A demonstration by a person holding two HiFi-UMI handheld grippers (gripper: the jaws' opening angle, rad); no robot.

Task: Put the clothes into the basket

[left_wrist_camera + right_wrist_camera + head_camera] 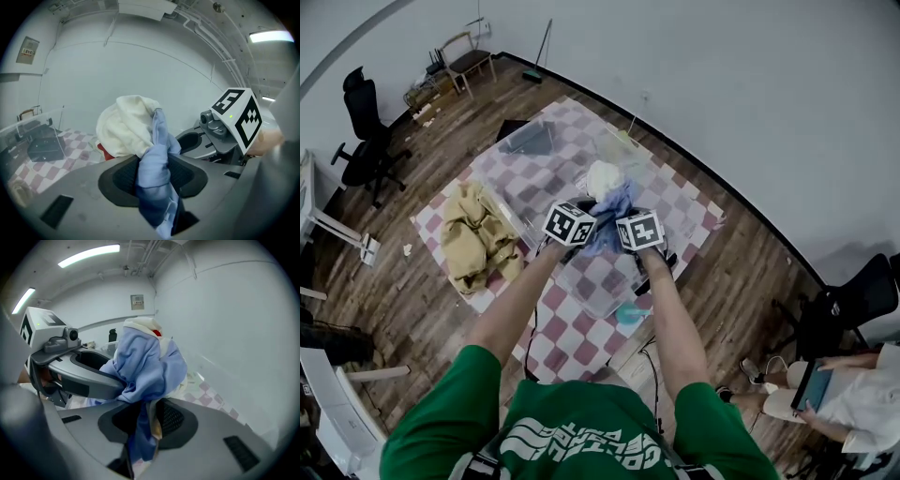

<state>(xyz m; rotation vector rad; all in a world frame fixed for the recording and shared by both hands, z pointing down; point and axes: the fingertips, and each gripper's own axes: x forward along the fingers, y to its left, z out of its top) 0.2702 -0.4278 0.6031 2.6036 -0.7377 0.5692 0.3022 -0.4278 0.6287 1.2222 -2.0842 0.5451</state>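
Head view: a blue garment (609,211) is held between the left gripper (579,220) and the right gripper (623,223), which are brought close together side by side above a clear basket (598,298). The basket is set on a checked cloth (562,328) laid over a wooden floor (412,309), and the garment is hung over it, not yet inside. A white garment (602,178) is seen just beyond the blue one; whether it is caught up with it cannot be told. A heap of tan clothes (478,239) is left on the cloth, to the left of the basket and apart from it. In the left gripper view, the fingers of the left gripper (152,171) are closed on a bunched fold of the blue garment (157,154), with the white garment (126,129) seen touching it behind. In the right gripper view, the fingers of the right gripper (143,420) are likewise clamped on the blue garment (145,366), which is draped against the left gripper's body, and the white garment (140,324) is glimpsed above it.
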